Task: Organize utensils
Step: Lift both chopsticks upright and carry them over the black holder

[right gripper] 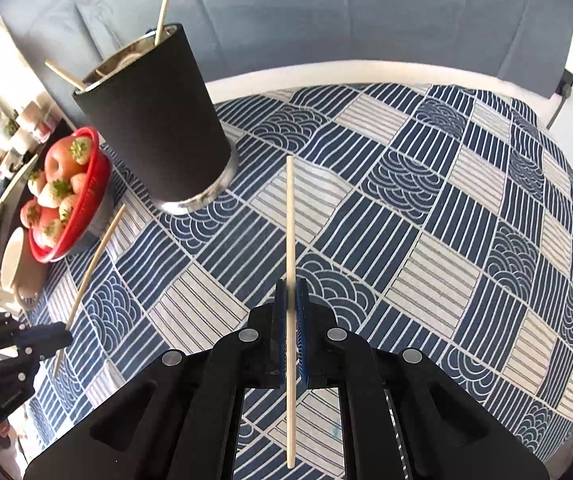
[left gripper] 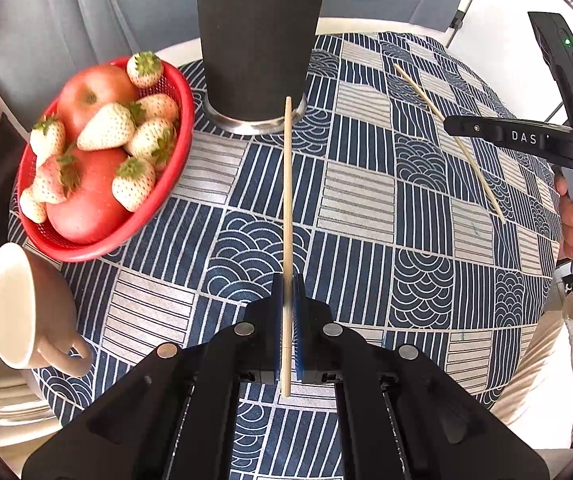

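My left gripper (left gripper: 287, 280) is shut on a wooden chopstick (left gripper: 287, 200) that points forward toward the black utensil cup (left gripper: 260, 40). My right gripper (right gripper: 291, 286) is shut on a second wooden chopstick (right gripper: 290, 220), held above the cloth to the right of the cup (right gripper: 154, 120). The cup holds several chopsticks (right gripper: 161, 18) that stick out of its top. Each gripper shows in the other's view: the right one (left gripper: 452, 125) with its chopstick (left gripper: 426, 100), the left one (right gripper: 62, 336) with its chopstick (right gripper: 98, 252).
A red basket (left gripper: 158, 200) of apples and pale strawberries sits left of the cup. A cream mug (left gripper: 26, 308) lies on its side at the table's left edge. A blue-and-white patterned cloth (left gripper: 366, 200) covers the round table. Shelves with jars (right gripper: 2, 140) stand far left.
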